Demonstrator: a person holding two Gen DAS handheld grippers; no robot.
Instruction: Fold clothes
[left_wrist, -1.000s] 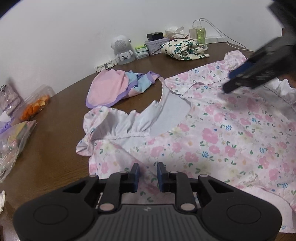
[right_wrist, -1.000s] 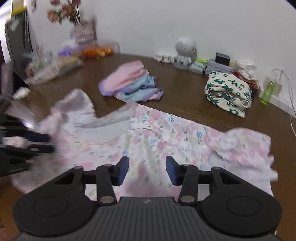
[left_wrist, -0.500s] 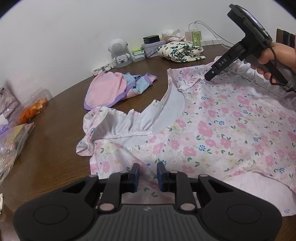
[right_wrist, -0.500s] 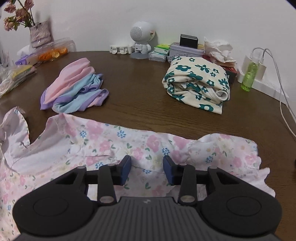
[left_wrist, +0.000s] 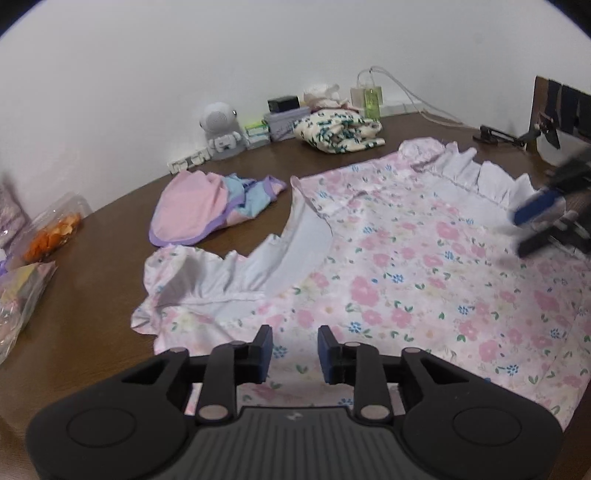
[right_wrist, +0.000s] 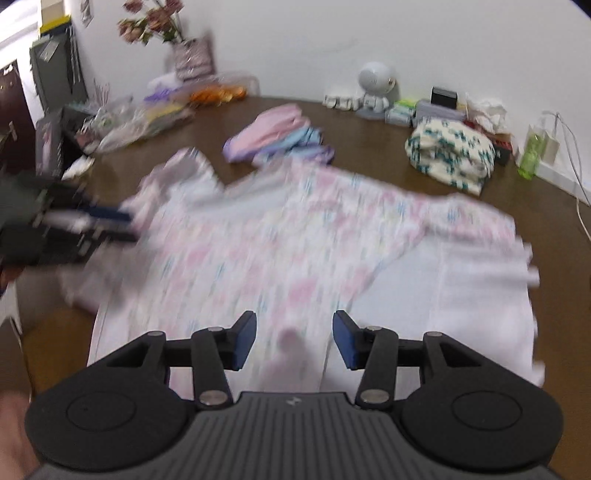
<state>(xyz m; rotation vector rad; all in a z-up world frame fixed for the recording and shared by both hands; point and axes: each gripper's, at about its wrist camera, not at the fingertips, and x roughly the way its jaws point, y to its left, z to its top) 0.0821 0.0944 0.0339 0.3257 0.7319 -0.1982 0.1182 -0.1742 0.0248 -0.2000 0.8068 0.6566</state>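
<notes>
Dark brown wooden table (left_wrist: 92, 295) fills both wrist views, backed by a plain white wall (left_wrist: 184, 55). Spread flat across the near half of the table is a pale pink floral-print garment with white ruffled trim (left_wrist: 406, 266), its scooped neckline facing the far left. The left gripper (left_wrist: 294, 350), black with blue-padded fingers, hovers low over the garment's near edge; its jaws have just been opening and now stand slightly apart, released, with printed cloth showing in the gap below but not pinched. At the right edge of that view the right gripper (left_wrist: 535, 221) appears blurred above the ruffled hem. In the right wrist view, which is smeared by motion, the right gripper (right_wrist: 293, 339) is unclenched, its jaws have just been opening and stand parted above the cloth, gripping nothing; the left gripper (right_wrist: 110, 221) shows as a dark blur at the left, over the garment's ruffled sleeve. Farther back lies a folded pink, blue and purple garment (left_wrist: 207, 206), and to its right a folded cream cloth with dark green flowers (left_wrist: 340, 133). Along the wall stand a small white round-headed robot figure (left_wrist: 219, 127), a grey box (left_wrist: 284, 122), a clear green bottle (left_wrist: 371, 98) and white cables (left_wrist: 417, 103). Clear plastic bags of snacks (left_wrist: 51, 232) sit at the far left.
</notes>
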